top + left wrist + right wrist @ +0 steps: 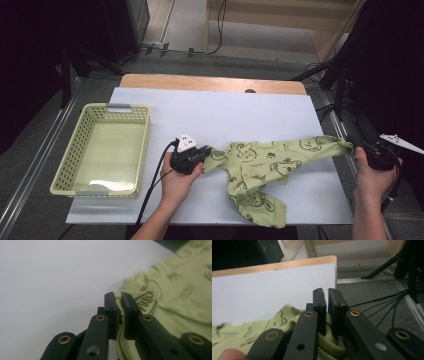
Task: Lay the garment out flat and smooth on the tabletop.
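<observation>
Garment: I see a light green child's garment [265, 170] with dark koala prints, stretched across the lower middle and right of the high view on the white table cover [225, 112]; 1 part hangs down toward the bottom edge of the cover.
Left gripper: my left gripper [202, 154] sits left of centre in the high view, at the garment's left end. In the left gripper view its 2 jaws are pressed together on a folded edge of the green fabric [175, 290], which runs up between the pads.
Right gripper: my right gripper [361, 146] is at the far right edge of the high view, just past the table's corner. In the right gripper view its jaws stand nearly together, with bunched green cloth [325, 345] caught low between them.
Hands: left hand [177, 182] comes up from the bottom centre; right hand [372, 180] from the lower right.
Basket: 1 pale yellow plastic basket [80, 150] stands at the left of the high view, well apart from the garment.
Table: wooden edge [210, 82] shows beyond the white cover.
</observation>
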Available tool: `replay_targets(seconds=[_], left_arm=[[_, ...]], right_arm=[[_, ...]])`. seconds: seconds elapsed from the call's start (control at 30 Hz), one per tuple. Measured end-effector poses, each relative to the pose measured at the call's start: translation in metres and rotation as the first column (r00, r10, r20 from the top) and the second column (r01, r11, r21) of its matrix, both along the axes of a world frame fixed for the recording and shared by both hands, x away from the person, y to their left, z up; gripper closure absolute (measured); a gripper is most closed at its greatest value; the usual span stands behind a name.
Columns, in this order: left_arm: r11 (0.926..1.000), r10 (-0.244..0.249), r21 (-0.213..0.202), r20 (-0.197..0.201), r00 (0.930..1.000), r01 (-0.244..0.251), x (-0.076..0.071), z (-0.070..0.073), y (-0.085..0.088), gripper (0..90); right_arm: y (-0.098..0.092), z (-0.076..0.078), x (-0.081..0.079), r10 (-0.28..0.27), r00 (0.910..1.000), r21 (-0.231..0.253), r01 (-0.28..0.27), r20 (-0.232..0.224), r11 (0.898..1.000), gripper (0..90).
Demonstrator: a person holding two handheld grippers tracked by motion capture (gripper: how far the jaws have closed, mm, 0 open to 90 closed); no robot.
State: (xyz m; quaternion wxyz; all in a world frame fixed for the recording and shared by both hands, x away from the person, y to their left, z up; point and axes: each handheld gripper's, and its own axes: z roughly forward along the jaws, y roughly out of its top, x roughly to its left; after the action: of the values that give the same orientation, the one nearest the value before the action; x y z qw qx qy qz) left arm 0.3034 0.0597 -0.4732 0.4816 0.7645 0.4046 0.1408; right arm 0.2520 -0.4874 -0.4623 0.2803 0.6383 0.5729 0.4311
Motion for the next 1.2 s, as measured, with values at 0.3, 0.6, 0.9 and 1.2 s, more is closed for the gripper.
replay_targets(seconds=[0.3,0.6,0.9,1.2], left_arm=[[0.9727,0.230,-0.046,0.060,0.9713,-0.228,0.032,0.013,0.015,85.2],[0.9613,0.272,0.036,0.030,0.9618,-0.273,0.038,0.002,0.014,68.8],[0.9788,0.204,0.006,0.048,0.9778,-0.205,0.035,0.004,0.008,37.9],[0.9980,0.038,0.050,0.016,0.9992,-0.038,0.038,-0.004,-0.025,35.1]], right_arm=[[-0.022,0.011,0.026,-0.041,0.9991,-0.066,0.042,0.012,0.997,83.4],[-0.008,0.000,0.039,0.001,1.0000,-0.026,-0.001,0.010,1.000,82.9],[0.016,-0.016,0.031,0.009,1.0000,0.006,-0.009,0.003,1.000,73.1],[0.042,-0.013,0.033,0.092,0.9955,-0.030,-0.091,0.025,0.995,49.1]])
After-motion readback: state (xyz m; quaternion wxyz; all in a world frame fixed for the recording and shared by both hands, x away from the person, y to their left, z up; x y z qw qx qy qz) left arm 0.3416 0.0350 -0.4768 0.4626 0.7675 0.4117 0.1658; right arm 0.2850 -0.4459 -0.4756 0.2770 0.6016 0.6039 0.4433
